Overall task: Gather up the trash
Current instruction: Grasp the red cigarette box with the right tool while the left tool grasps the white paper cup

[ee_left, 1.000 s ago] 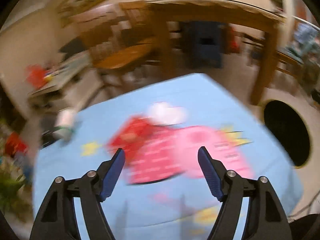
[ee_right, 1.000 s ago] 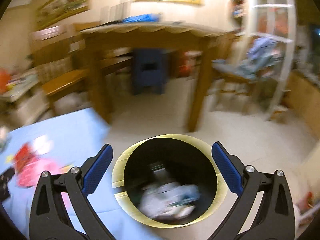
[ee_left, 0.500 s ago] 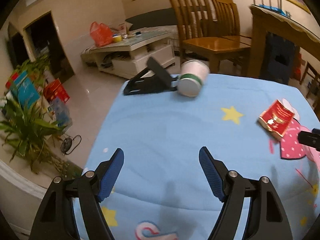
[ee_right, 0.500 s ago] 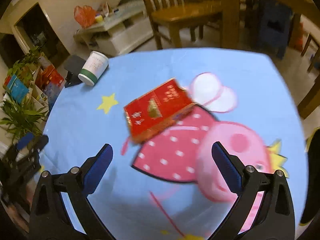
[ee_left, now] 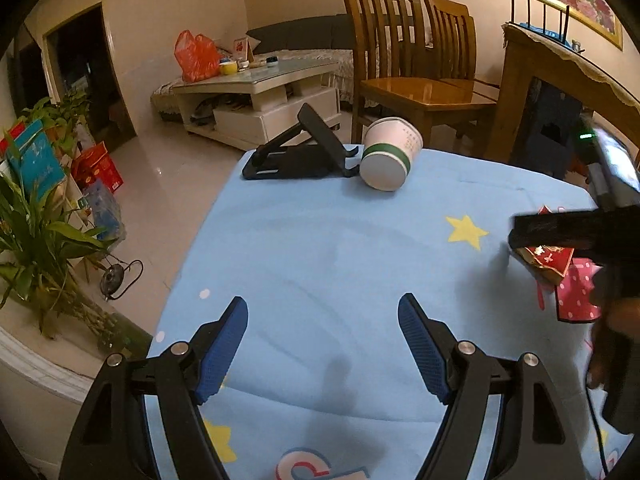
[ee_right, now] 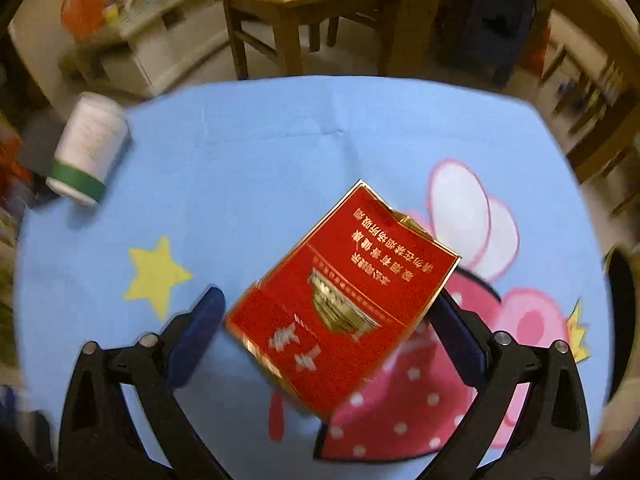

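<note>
A red cigarette pack (ee_right: 344, 296) lies on the blue cartoon tablecloth (ee_right: 260, 152). My right gripper (ee_right: 328, 332) is open, its fingers on either side of the pack and close to it. The pack also shows at the right edge of the left wrist view (ee_left: 548, 258), under the right gripper's finger. A white paper cup with a green band (ee_left: 390, 160) lies on its side at the table's far edge; it also shows in the right wrist view (ee_right: 90, 148). My left gripper (ee_left: 322, 344) is open and empty above the cloth, well short of the cup.
A black folding phone stand (ee_left: 298, 152) sits beside the cup at the table's far edge. Beyond the table stand wooden chairs (ee_left: 416, 76), a white coffee table (ee_left: 256, 92) and a potted plant (ee_left: 36, 240). A dark bin rim (ee_right: 622, 312) shows at far right.
My right gripper has come down over the red pack, which now lies between its fingers. My left gripper has barely moved and stays open.
</note>
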The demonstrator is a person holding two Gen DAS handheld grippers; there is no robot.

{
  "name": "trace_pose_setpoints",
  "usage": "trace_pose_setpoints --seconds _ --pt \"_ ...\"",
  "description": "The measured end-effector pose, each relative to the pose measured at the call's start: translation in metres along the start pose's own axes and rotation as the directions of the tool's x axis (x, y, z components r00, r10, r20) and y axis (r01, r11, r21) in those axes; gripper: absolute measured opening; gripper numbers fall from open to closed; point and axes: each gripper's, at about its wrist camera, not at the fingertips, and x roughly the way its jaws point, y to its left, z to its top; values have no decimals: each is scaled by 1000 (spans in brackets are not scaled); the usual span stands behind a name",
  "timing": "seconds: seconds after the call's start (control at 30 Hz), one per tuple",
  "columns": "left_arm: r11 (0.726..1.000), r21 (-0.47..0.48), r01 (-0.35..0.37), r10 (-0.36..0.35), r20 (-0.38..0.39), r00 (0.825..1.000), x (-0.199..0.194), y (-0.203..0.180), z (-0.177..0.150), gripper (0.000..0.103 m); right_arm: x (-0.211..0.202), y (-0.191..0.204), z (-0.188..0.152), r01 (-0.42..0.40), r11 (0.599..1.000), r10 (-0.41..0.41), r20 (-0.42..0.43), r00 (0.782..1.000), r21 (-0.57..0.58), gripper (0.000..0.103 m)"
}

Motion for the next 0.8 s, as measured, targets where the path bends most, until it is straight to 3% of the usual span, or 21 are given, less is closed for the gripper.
trace_pose_setpoints --seconds 0.17,0.33,0.4,0.5,0.6,0.8 --pt "1000 -18 4 -4 -22 1000 6 5 1 75 -8 8 -9 -63 992 64 3 998 -110 79" --pt "1000 -9 19 -19 -27 999 6 0 0 75 -32 -26 -55 -198 958 199 -18 980 -209 77" --pt "999 3 33 -33 -37 999 8 -4 -1 75 -52 -72 -85 -332 925 335 -17 942 -187 76" --pt "997 30 76 -74 -64 995 12 -15 -4 75 -70 -115 -112 -318 933 325 18 946 -167 76" --pt "992 71 105 -99 -78 992 14 -31 -8 75 -86 -152 -121 -358 929 364 62 929 -91 76" --pt "973 162 163 -154 -67 986 -1 -74 -20 75 -129 -187 -135 -409 910 414 173 894 -66 76"
